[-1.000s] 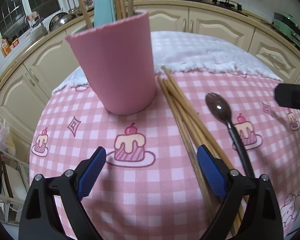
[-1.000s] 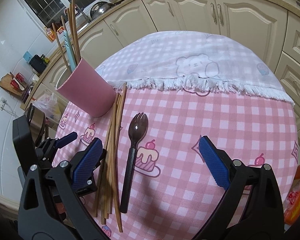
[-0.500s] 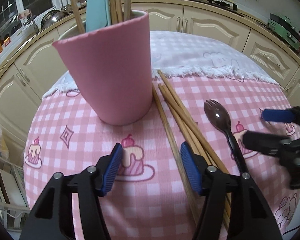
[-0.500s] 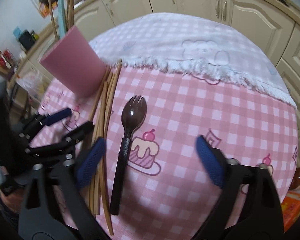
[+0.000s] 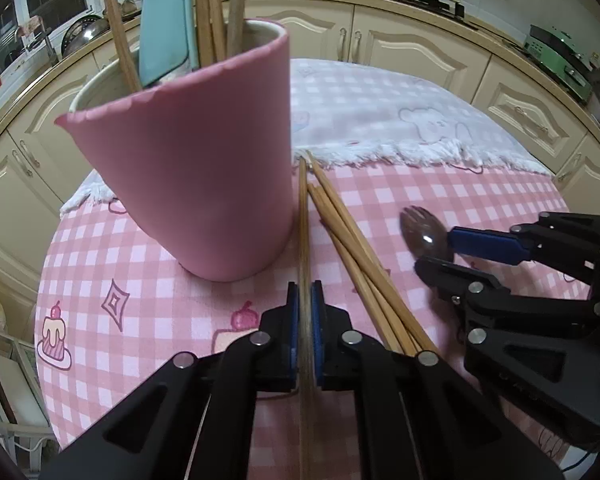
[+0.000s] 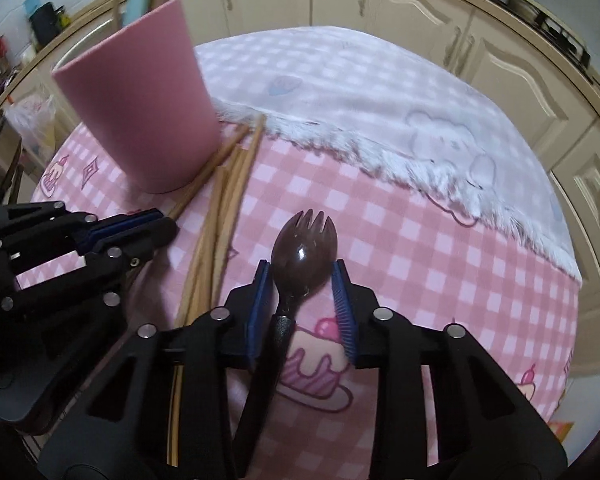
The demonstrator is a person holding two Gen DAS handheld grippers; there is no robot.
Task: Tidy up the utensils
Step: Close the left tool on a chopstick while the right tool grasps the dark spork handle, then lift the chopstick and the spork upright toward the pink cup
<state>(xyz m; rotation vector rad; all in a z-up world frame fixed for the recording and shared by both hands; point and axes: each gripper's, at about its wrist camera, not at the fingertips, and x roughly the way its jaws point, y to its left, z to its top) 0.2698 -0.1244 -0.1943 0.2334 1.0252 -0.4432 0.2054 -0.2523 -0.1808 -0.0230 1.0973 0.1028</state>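
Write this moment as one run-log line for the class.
left gripper: shut on one chopstick | right gripper: open around spork | pink cup: upright, holds utensils | spork: on tablecloth

Both fisheye views are evenly lit by soft indoor light, with no hard shadows on the tablecloth (image 5: 180, 320). A small glare spot sits on the bowl of the spork (image 6: 303, 254). Straight cabinet lines bow strongly toward the frame edges, and the corners fall to black (lens vignette). The right wrist view is softly blurred, most at the tablecloth's far edge; the left view is sharper.
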